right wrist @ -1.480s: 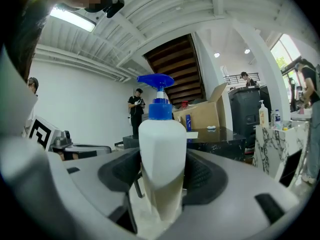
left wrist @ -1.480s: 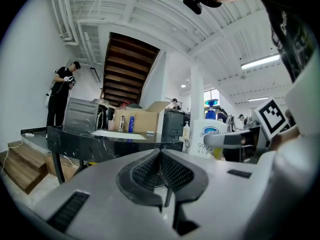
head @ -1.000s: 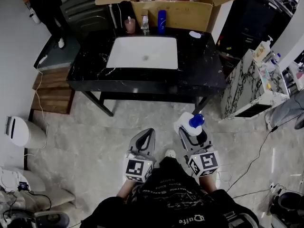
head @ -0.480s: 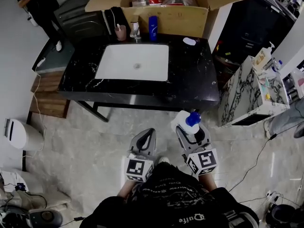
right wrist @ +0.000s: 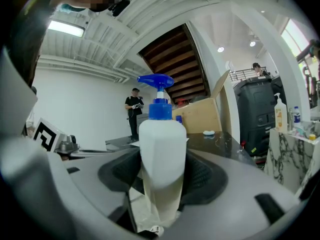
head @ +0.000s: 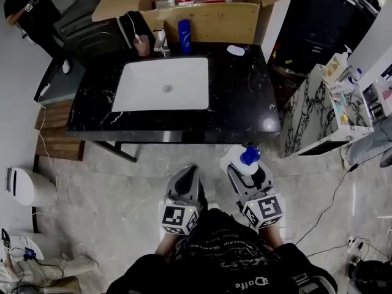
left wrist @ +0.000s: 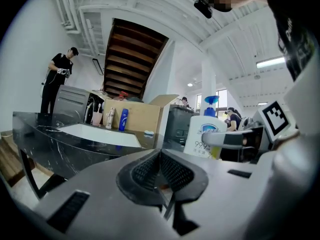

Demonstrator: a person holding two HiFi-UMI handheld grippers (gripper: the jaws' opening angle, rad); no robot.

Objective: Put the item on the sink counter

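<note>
We hold the pump bottle (head: 242, 159) in our right gripper (head: 247, 169); the jaws are clamped on its white body, low down, so the blue top stands high above them. The bottle is up in the air over the floor, in front of the front edge of the sink counter (head: 245, 97), near the front right corner.

It could tip or slip, because it is tall and we grip it low. If we carry it too low, its bottom could bump the front edge.

Our left gripper (head: 186, 177) has its jaws together, with nothing in them.

The best room is the bare black top between the sink (head: 162, 84) and the right edge. The back edge is busy; a cup (head: 142, 43), a blue bottle (head: 184, 27) and a small white thing (head: 236, 50) sit there.
</note>
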